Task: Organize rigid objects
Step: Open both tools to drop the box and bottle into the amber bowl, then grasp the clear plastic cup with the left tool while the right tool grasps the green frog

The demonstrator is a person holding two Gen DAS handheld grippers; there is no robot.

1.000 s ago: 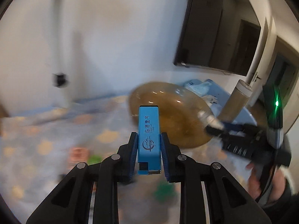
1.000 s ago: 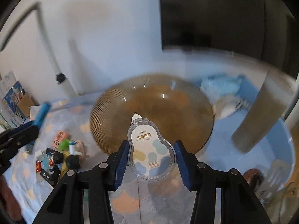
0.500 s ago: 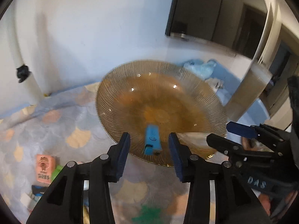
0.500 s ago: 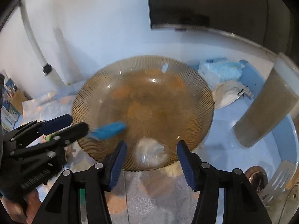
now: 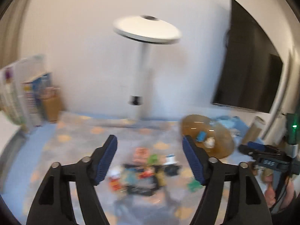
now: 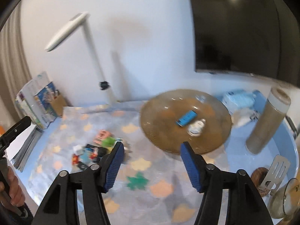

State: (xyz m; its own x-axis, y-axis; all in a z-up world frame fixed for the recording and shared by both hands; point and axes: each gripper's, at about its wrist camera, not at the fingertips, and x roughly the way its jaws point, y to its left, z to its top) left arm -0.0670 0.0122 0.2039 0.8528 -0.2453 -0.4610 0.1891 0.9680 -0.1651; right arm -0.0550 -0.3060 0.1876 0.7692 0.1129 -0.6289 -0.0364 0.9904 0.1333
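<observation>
- Amber ribbed glass bowl [image 6: 185, 121], on the far right of the patterned cloth [image 6: 142, 164], now holds two items: the blue rectangular case [image 6: 186, 118] and the clear pear-shaped correction-tape dispenser [image 6: 196, 127], lying side by side.
- Both deliveries look done; the heap of small mixed objects [image 6: 93, 150] on the left remains to sort.
- Left gripper [image 5: 150, 158], which clamped the blue case a second ago, has just been opening; nothing between its jaws.
- Right gripper [image 6: 151, 164], earlier around the dispenser, has likewise been opening and is empty.
- Both views have pulled back from the bowl.
</observation>
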